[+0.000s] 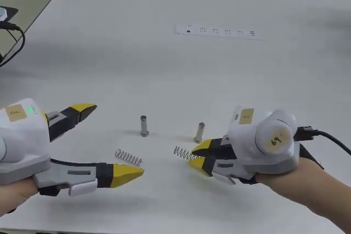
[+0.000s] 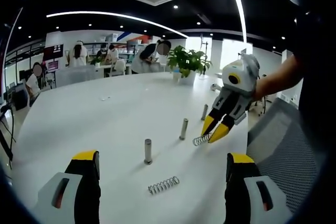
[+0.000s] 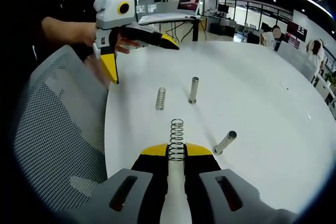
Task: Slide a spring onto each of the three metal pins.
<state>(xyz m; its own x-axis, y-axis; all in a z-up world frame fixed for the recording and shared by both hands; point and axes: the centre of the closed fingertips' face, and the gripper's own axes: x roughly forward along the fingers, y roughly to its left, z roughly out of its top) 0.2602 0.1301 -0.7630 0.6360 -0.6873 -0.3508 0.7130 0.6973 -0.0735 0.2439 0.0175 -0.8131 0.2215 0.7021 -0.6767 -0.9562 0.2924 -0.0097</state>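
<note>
Two springs, three pins. Spring one, the held spring [image 1: 182, 153], is pinched at one end in the right gripper [image 1: 196, 155], low over the table [image 1: 164, 69] near its near edge. Its long axis runs straight out along the jaws, and the free end points left toward the left gripper [image 1: 116, 140]. Can't tell if the free end touches the table. In the right gripper view, the jaws are closed tight on its last coils and the rest sticks out ahead.

Spring two, the loose spring [image 1: 128, 158], lies flat on the table, long axis roughly left-right along the near edge. It sits just in front of the left pin [image 1: 143, 126] and apart from it.

Pins: the left pin stands upright. The middle pin [image 1: 199, 132] stands just behind the right gripper's tips, close to the held spring, and looks slightly tilted in the head view. The far pin [image 2: 205, 112], seen in the left gripper view, stands upright beyond the right gripper. All three are in a loose row, shafts bare.

The left gripper hovers by the near left part of the table, jaws spread wide, holding nothing. The loose spring lies ahead between the two jaws.

A power strip [image 1: 216, 31] lies toward the far edge, well apart from everything. A black cable [image 1: 13, 36] hangs off the left edge.
</note>
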